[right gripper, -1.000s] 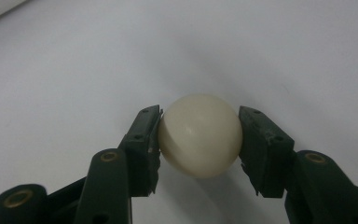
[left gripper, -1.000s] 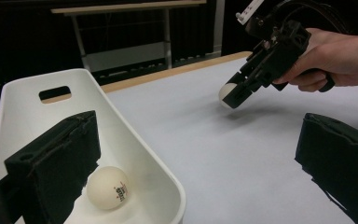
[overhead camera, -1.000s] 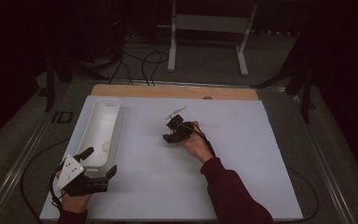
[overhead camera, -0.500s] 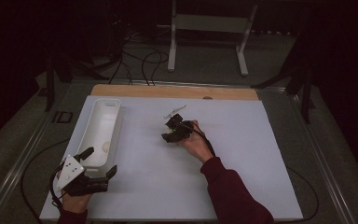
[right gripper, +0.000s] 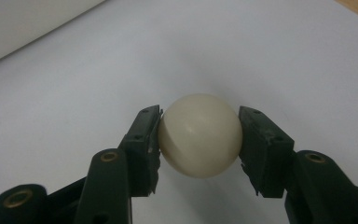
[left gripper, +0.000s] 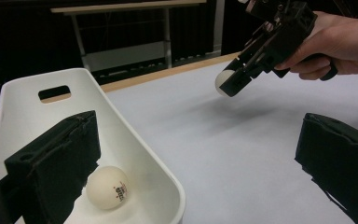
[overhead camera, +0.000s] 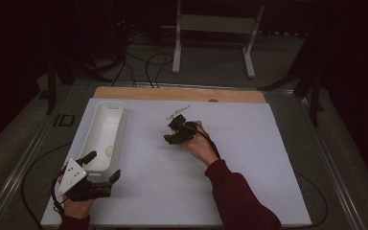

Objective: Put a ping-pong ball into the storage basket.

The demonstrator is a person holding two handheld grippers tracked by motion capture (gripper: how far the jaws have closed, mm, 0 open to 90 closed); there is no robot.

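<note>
Your right hand-held gripper [right gripper: 199, 140] stays clamped on the white ball [right gripper: 199, 142], barely moved at bench centre, so it awaits carrying toward the tray [overhead camera: 117, 106] at nine o'clock; your left hand-held gripper [overhead camera: 101, 168] gapes.

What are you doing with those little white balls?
A person is working at a table with a gripper in each hand. The right gripper has its jaws shut on a white ball, held just above the white table. Another ball already lies in the white tray. The left gripper waits open near the tray's near end.
</note>
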